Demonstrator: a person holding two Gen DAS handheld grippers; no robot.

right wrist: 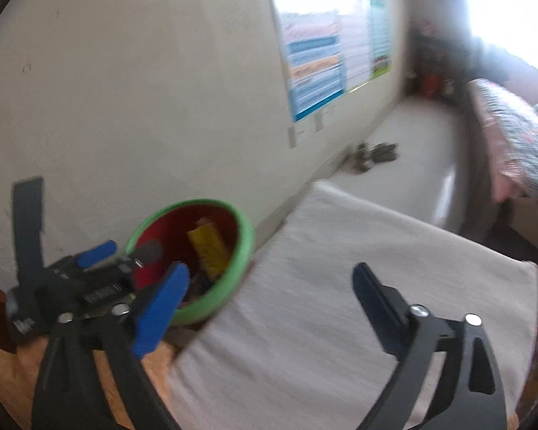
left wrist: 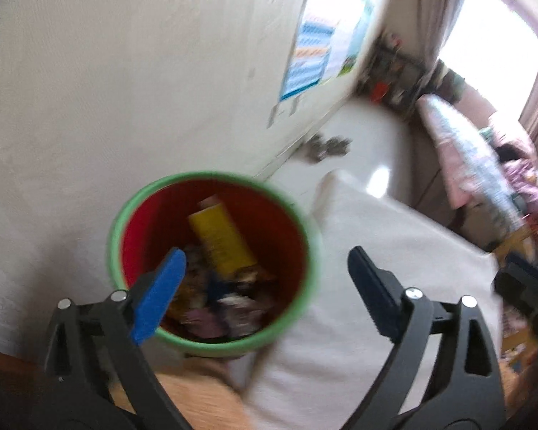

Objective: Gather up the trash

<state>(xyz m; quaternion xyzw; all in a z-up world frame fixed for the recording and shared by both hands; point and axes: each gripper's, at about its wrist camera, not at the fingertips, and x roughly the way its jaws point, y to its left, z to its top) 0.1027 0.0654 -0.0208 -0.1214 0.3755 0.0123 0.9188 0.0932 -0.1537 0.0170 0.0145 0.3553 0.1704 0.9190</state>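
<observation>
While both views blur, the left tongs (left wrist: 265,272) gape wide and empty just above the red bin (left wrist: 211,344), where a yellow bottle (left wrist: 222,243) lies among wrappers. The right tongs (right wrist: 269,286), equally wide and empty, hang beside it over a white cloth (right wrist: 340,286).

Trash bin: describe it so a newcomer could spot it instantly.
Find the white wall with the poster. At its foot, beside the white cloth, stands the trash bin: round, green rim, red inside, with a yellow bottle leaning among wrappers.
</observation>
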